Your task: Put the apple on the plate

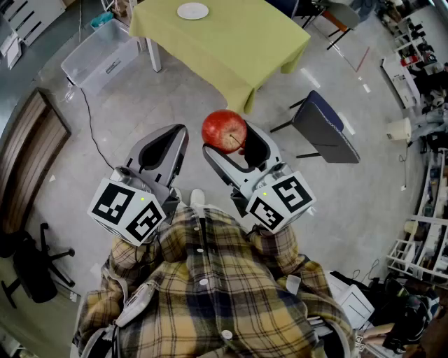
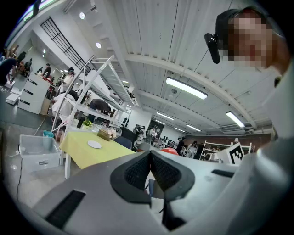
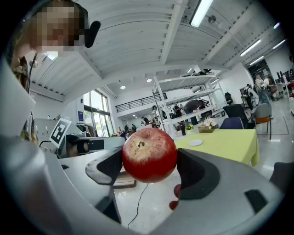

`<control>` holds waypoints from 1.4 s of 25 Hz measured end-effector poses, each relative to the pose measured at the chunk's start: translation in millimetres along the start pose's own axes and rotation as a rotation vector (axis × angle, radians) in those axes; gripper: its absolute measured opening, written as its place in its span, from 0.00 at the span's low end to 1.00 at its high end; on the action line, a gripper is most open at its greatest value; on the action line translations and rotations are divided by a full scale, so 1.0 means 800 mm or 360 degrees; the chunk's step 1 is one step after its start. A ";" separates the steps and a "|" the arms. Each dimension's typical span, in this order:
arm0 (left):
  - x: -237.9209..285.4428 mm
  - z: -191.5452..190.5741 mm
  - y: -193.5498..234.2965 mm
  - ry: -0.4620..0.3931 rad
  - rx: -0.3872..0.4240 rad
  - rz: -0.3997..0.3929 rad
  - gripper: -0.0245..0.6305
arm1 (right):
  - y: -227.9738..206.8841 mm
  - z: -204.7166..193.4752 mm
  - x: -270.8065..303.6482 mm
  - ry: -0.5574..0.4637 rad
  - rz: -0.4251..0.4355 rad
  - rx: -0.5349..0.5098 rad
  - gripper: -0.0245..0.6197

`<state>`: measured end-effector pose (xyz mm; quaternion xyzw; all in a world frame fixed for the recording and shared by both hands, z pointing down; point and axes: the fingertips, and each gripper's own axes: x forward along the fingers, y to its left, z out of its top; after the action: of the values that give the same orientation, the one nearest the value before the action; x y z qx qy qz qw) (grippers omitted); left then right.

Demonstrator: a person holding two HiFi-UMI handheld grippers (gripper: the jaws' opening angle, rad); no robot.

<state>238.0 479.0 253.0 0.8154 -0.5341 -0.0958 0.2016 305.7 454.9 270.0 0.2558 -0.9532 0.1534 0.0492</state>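
A red apple (image 1: 225,131) sits between the jaws of my right gripper (image 1: 229,142), which is shut on it, held level in front of me over the floor. In the right gripper view the apple (image 3: 149,154) fills the gap between the dark pads (image 3: 196,175), stem side facing the camera. My left gripper (image 1: 171,148) hangs beside it to the left, its pads (image 2: 138,173) pressed together with nothing between them. A white plate (image 1: 192,10) lies far ahead on the yellow-green tablecloth of the table (image 1: 231,42); the same plate (image 3: 195,142) shows small in the right gripper view.
A dark blue chair (image 1: 322,128) stands right of the table's near corner. A clear plastic bin (image 1: 101,56) sits on the floor at the table's left, with a cable (image 1: 87,119) trailing from it. Wooden panels (image 1: 24,161) lie at far left, shelving (image 1: 420,210) at right.
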 end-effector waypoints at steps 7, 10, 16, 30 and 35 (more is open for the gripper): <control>0.007 -0.007 -0.019 -0.0002 0.0014 -0.0001 0.05 | -0.008 0.001 -0.020 -0.0027 0.0009 0.0030 0.61; 0.003 -0.007 -0.018 -0.0021 0.0022 0.0025 0.05 | -0.010 0.001 -0.024 -0.0041 0.0018 0.0043 0.61; -0.003 -0.017 -0.027 -0.0046 0.0032 0.0095 0.05 | -0.017 -0.008 -0.038 -0.0029 0.0061 0.0055 0.61; 0.005 0.000 0.014 -0.0068 0.0050 0.0159 0.05 | -0.024 -0.001 0.004 -0.0014 0.0126 0.0098 0.61; 0.024 0.019 0.054 -0.0064 0.0034 0.0126 0.05 | -0.034 0.008 0.047 0.0004 0.0097 0.0095 0.61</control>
<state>204.3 443.1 259.5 0.7937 -0.5708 -0.0984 0.1858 286.4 412.7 277.8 0.2277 -0.9555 0.1835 0.0382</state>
